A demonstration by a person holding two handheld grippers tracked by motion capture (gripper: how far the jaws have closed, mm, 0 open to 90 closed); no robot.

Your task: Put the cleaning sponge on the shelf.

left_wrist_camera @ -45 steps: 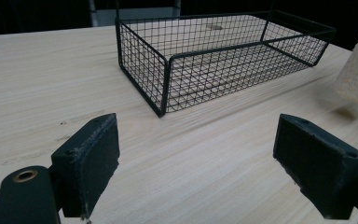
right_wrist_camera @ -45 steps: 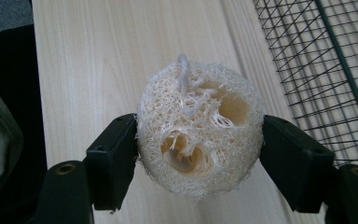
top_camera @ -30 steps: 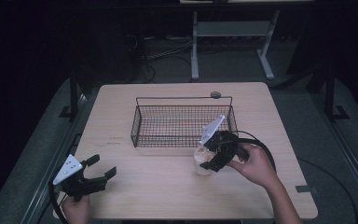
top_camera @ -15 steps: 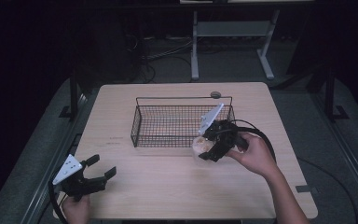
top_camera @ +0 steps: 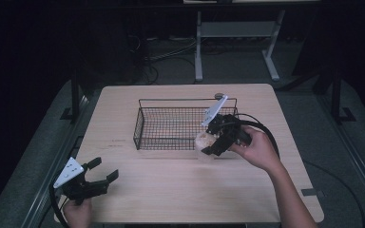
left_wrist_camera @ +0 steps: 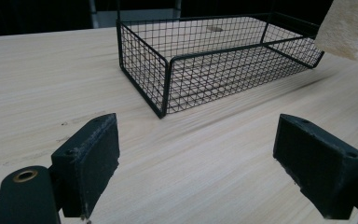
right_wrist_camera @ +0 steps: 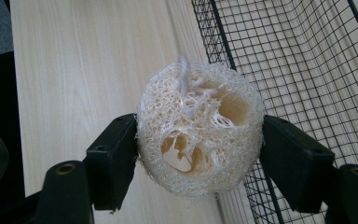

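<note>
A: What lies between the 2 jaws of the right gripper?

B: A pale loofah piece, clamped from both sides. Each black pad presses into its fibrous flank, and its cut face with holes turns toward the camera in the right gripper view.

A: Where does that loofah piece sit in the wider scene?

B: In the high view the right gripper holds the loofah piece above the table, at the near right corner of the wire basket, just outside its front wall. In the right gripper view the basket's mesh lies beyond the loofah and to its right, with bare wooden table to its left.

A: And the left gripper?

B: Its 2 jaws stand wide apart with nothing between them, near the table's front left corner, well apart from the basket. In the left gripper view the basket stands ahead, and the loofah piece shows at the upper right, just above the basket's far end.
</note>
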